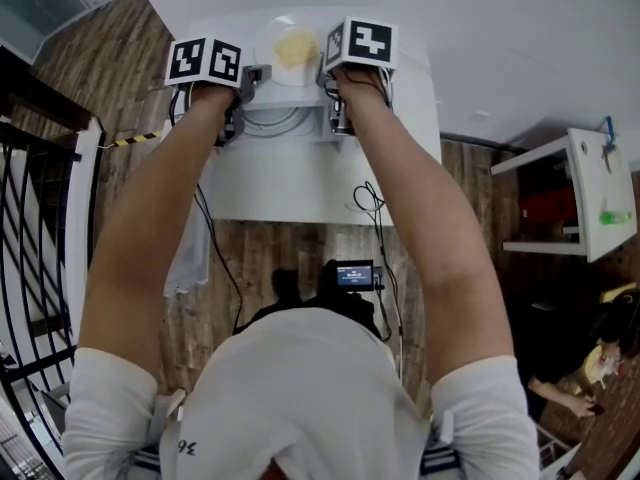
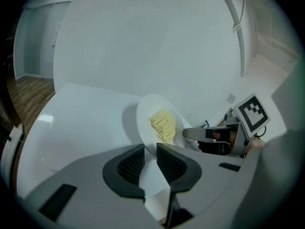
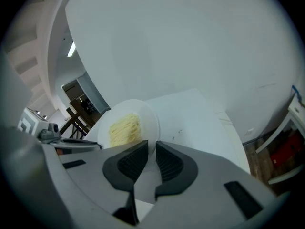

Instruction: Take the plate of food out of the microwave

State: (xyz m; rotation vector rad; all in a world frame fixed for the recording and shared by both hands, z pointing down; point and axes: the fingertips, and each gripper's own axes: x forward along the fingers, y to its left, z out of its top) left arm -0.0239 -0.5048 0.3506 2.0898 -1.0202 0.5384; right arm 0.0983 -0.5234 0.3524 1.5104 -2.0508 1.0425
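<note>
Toward the far side of the white counter [image 1: 300, 183], a plate [image 1: 272, 36] of noodles [image 1: 296, 48] is being gripped by both rims: left rim by the left hand-held gripper [image 2: 150, 150], right rim by the right hand-held gripper [image 3: 152, 148].

Over the table [image 1: 290, 183], the plate [image 1: 272, 33] lies between left gripper [image 1: 258, 74] and right gripper [image 1: 326, 68].

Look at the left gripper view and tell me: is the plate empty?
No, the plate carries a heap of pale yellow noodles near its middle.
</note>
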